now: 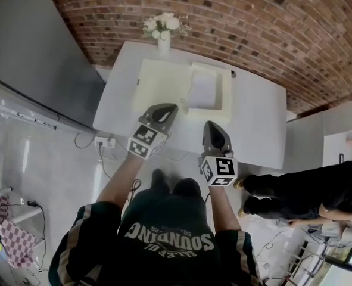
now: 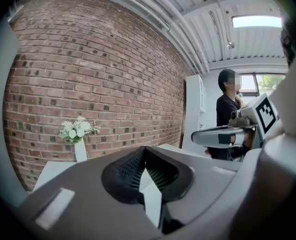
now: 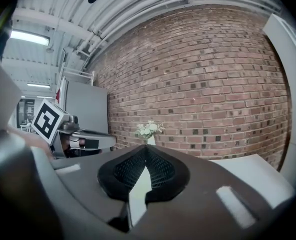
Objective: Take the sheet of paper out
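While a person stands at the near edge of a white table [image 1: 256,121], the head view shows the sheet of paper [image 1: 202,88] lying flat in the right half of a cream-coloured folder [image 1: 161,85] spread open on the tabletop, with a vase of white flowers [image 1: 164,31] at the far edge against a brick wall [image 1: 235,22]. The left gripper [image 1: 168,108] and the right gripper [image 1: 211,125] are held side by side and apart from each other, their tips pointing toward the folder's near side; neither touches the paper. A second person in dark clothes [image 1: 301,192] is on the floor to the right. From the left gripper view, the left gripper's [image 2: 144,150] jaws stand pressed together at the tips with nothing between them. Beyond them are the vase [image 2: 78,136] on the table's corner [image 2: 50,171], the brick wall [image 2: 97,69] and, to the right, the right gripper [image 2: 220,135] with another person [image 2: 228,116] behind it. From the right gripper view, the right gripper's [image 3: 146,148] jaws are likewise closed tip to tip and empty, and the vase [image 3: 149,130] stands straight ahead. The left gripper [image 3: 82,136] shows at the left and the white table [image 3: 248,166] at the right, under the same brick wall [image 3: 198,74].
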Tool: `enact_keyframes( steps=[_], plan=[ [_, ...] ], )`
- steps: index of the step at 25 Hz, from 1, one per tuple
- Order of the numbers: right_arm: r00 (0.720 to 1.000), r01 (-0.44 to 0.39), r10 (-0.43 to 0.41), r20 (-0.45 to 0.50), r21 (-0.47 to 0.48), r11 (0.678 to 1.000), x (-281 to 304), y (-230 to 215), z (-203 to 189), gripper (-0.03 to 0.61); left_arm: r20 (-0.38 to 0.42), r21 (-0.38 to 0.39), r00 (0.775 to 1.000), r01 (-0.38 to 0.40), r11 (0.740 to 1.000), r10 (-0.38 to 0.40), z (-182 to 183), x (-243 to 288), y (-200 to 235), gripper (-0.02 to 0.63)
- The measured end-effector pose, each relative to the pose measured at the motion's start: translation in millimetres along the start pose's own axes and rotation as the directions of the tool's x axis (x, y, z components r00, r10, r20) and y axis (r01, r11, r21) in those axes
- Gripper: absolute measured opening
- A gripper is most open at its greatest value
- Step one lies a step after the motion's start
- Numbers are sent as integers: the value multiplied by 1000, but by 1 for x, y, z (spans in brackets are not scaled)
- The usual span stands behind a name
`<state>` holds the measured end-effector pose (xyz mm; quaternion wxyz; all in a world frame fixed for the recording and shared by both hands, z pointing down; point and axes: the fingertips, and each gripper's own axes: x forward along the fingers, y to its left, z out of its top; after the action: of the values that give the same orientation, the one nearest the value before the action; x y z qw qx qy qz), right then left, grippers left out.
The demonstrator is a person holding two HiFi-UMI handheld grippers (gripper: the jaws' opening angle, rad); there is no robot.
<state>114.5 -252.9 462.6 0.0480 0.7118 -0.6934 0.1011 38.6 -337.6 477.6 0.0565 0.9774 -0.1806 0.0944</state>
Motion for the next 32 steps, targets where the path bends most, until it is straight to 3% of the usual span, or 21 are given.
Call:
enact_keyframes(
  steps=[11, 32],
  plan=[
    [999, 43, -43, 2, -3, 999, 38, -35, 5, -2, -19, -33, 999, 28, 999, -29, -6, 52, 26, 11],
    [1000, 16, -16, 7, 10, 1000, 135, -109, 23, -2, -56, -40, 998, 24, 999, -27, 6, 154, 75, 11]
  ],
)
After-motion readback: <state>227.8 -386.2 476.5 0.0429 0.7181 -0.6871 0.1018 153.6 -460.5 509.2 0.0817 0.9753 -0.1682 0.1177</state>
